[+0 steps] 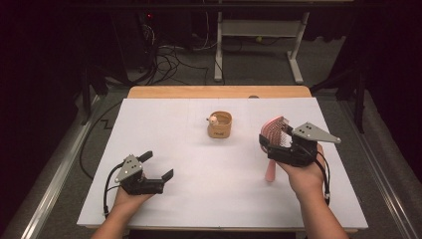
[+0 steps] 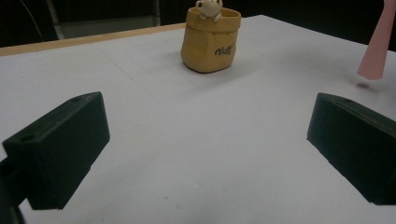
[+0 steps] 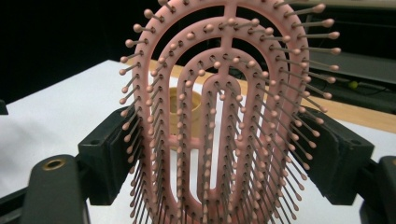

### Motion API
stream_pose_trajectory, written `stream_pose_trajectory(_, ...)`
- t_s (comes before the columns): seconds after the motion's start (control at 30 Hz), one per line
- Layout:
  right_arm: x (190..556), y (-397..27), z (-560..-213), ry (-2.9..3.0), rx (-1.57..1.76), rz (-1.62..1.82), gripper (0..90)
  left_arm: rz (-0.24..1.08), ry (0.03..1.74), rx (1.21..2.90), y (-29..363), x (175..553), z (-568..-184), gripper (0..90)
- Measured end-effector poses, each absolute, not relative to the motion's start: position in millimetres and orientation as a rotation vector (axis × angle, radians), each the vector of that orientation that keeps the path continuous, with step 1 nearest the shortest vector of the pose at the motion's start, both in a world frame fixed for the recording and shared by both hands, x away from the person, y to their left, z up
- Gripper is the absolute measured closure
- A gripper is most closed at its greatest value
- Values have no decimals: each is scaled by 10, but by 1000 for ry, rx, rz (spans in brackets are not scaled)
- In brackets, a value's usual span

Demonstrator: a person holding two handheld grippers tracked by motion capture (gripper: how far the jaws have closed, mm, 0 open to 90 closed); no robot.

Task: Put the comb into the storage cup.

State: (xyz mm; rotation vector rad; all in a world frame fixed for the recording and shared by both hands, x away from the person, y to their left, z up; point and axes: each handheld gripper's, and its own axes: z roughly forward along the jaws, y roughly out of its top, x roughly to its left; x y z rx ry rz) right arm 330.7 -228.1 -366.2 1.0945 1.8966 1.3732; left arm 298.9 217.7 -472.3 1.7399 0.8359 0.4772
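A pink hairbrush (image 1: pixel 276 134) is held upright above the table's right side, its handle (image 1: pixel 270 169) pointing down at the white surface. My right gripper (image 1: pixel 274 142) is shut on the brush head. In the right gripper view the vented head (image 3: pixel 224 116) stands between both black pads (image 3: pixel 109 154), bristles toward the camera. A small tan pot (image 1: pixel 220 125) with a little bear figure on its rim stands mid-table, and it is seen again in the left gripper view (image 2: pixel 211 39). My left gripper (image 1: pixel 158 165) rests near the front left, open, with bare table between its jaws (image 2: pixel 205 149).
A white sheet (image 1: pixel 164 129) covers the wooden table, whose far edge (image 1: pixel 219 92) shows beyond it. Past the table are a white desk frame (image 1: pixel 259 30) and loose cables (image 1: pixel 169 59) on the floor. The brush handle tip (image 2: pixel 377 42) hangs at the right of the left gripper view.
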Motion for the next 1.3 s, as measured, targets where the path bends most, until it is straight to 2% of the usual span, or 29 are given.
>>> stream_pose_trajectory(0.47, 3274, -2279, -3752, 1796, 1106, 1435, 205, 471, 835, 1742, 2182, 2996, -4725, 0)
stream_pose_trajectory(1.3, 3420, -2088, -3628, 1760, 1042, 1453, 204, 475, 828, 1746, 2183, 2991, -4727, 0)
